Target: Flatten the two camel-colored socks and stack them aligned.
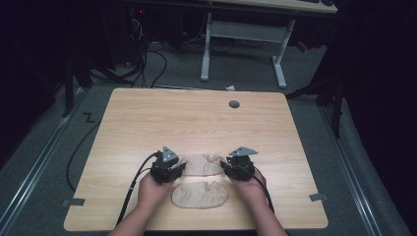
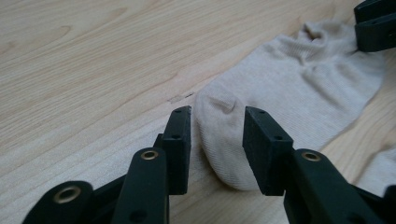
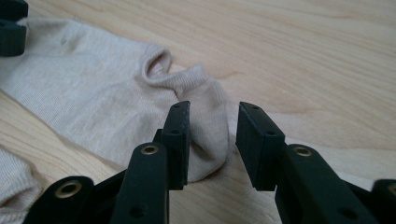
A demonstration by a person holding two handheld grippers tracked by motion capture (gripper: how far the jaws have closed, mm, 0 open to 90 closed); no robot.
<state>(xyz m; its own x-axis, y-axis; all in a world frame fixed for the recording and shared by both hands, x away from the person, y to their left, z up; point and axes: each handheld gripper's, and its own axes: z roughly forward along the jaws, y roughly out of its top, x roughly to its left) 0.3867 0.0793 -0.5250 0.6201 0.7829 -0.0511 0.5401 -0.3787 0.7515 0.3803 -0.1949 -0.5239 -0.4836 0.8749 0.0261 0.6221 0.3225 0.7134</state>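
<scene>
Beige ankle sock (image 1: 202, 164): left gripper (image 2: 217, 140) at nine o'clock, right gripper (image 3: 212, 137) at three, both half-open, holding nothing; close squarely on both ends.

Ribbed beige cloth sock (image 2: 299, 88) on smooth, matt pale wood table (image 2: 93, 70).

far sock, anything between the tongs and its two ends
Nothing visible does. The left tongs straddle one end of the far sock and the right tongs its other end, jaws open. The near sock lies apart.
</scene>
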